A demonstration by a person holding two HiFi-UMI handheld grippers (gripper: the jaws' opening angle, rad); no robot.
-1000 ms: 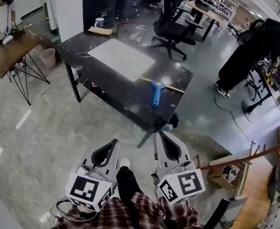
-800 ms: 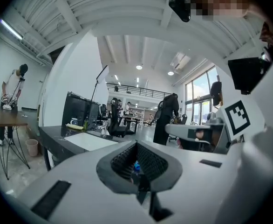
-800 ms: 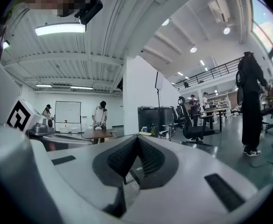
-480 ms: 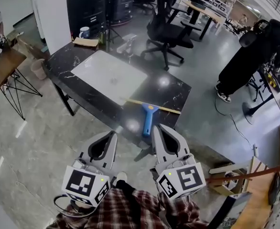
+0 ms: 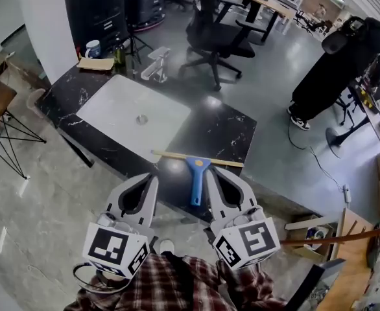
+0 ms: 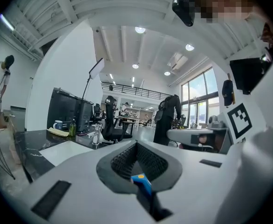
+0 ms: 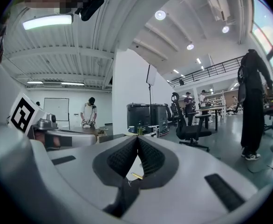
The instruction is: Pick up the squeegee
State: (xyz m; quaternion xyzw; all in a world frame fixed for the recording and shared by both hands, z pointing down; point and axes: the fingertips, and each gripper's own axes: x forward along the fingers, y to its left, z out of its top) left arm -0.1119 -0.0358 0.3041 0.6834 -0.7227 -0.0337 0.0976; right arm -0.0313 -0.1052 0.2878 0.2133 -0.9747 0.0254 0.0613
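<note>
The squeegee (image 5: 196,183) lies on the near edge of the black marble table (image 5: 219,131), its blue handle pointing at me and its pale wooden blade bar across the far end. My left gripper (image 5: 154,177) is shut and empty, just left of the handle. My right gripper (image 5: 209,171) is shut and empty, just right of it. Neither touches the squeegee. In the left gripper view the blue handle (image 6: 142,184) shows through the hollow below the closed tips (image 6: 136,143). In the right gripper view a bit of the blade bar (image 7: 137,176) shows below the closed tips (image 7: 137,139).
A white board (image 5: 135,116) covers the table's left half, with a mug (image 5: 93,47) and a flat paper packet (image 5: 96,63) at the far corner. An office chair (image 5: 209,34) stands behind the table. A person in black (image 5: 336,70) is at the right, by wooden pieces (image 5: 332,235).
I have walked up to the table with both shut grippers carried forward. The squeegee, far ahead before, now lies between the two gripper tips.
</note>
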